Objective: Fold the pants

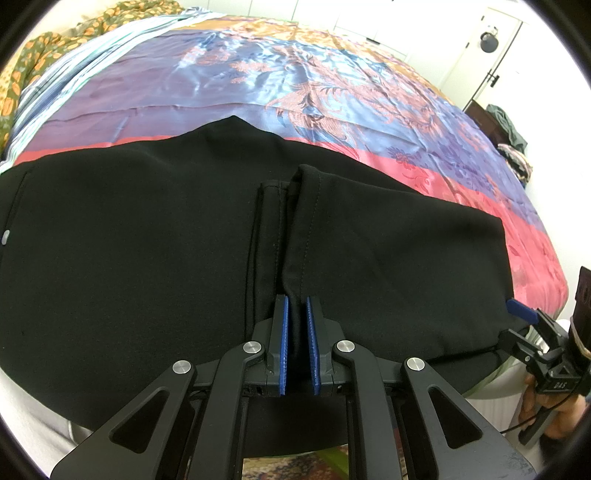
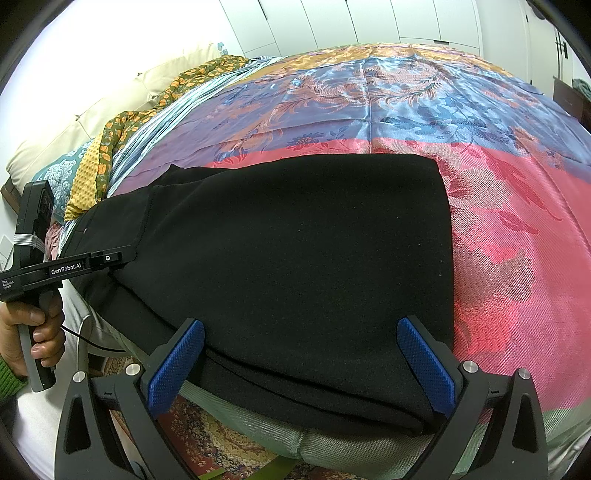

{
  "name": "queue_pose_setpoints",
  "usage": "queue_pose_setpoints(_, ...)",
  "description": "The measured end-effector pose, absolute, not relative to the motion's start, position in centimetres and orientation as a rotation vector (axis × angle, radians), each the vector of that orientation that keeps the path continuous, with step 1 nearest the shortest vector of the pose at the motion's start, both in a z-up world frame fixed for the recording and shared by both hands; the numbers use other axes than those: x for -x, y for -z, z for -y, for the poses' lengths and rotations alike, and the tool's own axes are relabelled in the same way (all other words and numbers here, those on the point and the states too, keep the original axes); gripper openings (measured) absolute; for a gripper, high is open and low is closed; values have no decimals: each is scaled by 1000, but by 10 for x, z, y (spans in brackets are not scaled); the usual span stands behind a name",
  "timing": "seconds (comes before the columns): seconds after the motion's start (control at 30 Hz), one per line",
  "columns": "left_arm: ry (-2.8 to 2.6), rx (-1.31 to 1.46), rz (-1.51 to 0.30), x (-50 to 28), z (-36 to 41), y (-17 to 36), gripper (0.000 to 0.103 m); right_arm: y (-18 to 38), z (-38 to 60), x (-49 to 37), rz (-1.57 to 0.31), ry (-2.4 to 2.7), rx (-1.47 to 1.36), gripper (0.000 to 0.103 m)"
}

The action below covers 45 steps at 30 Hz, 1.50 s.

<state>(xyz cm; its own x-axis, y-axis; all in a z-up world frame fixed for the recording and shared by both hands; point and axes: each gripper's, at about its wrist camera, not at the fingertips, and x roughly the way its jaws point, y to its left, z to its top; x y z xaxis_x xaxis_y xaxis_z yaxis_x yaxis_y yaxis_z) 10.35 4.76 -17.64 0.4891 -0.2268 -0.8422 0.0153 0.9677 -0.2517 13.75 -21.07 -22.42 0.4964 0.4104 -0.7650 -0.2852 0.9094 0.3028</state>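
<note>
On the bedspread, left fingers pinch black pants; right fingers tilt down, wide.

The folded black fabric pants lie on the satin floral-patterned bedspread at the bed's near edge, pillows far left.

A home bedroom: satin-covered bed, pillows, closet doors.

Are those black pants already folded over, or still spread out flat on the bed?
Folded over at least once: the black pants lie in stacked layers at the near edge of the bed.
</note>
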Motion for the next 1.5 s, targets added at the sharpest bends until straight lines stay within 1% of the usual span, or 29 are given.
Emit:
queue_pose_setpoints(0.7,154,236,-1048,-102,-48,174,12,224,211,-138,-963,-422,-141,103)
queue_pose_setpoints(0.73,157,243,-1045,-102,-49,173,13,224,211,-138,-963,-422,-141,103)
queue_pose_setpoints(0.8,165,254,-1039,-99,-50,168,22,224,211,-138,-963,-422,-141,103)
queue_pose_setpoints(0.83,167,255,-1031,-96,-50,164,25,224,211,-138,-963,-422,-141,103)
queue_pose_setpoints(0.9,164,240,-1011,-90,-48,156,44,224,211,-138,-963,-422,-141,103)
queue_pose_setpoints(0.97,143,209,-984,-81,-47,146,52,225,211,-138,-963,-422,-141,103)
queue_pose_setpoints(1.2,98,270,-965,-64,-68,135,52,224,211,-138,-963,-423,-139,103)
queue_pose_setpoints(1.3,59,349,-944,-60,-93,128,52,225,211,-138,-964,-422,-140,103)
queue_pose_setpoints(1.4,4,507,-910,-55,-135,122,52,225,210,-138,-963,-421,-140,103)
queue_pose_setpoints(1.5,-78,716,-857,-43,-194,122,52,225,210,-138,-963,-422,-139,103)
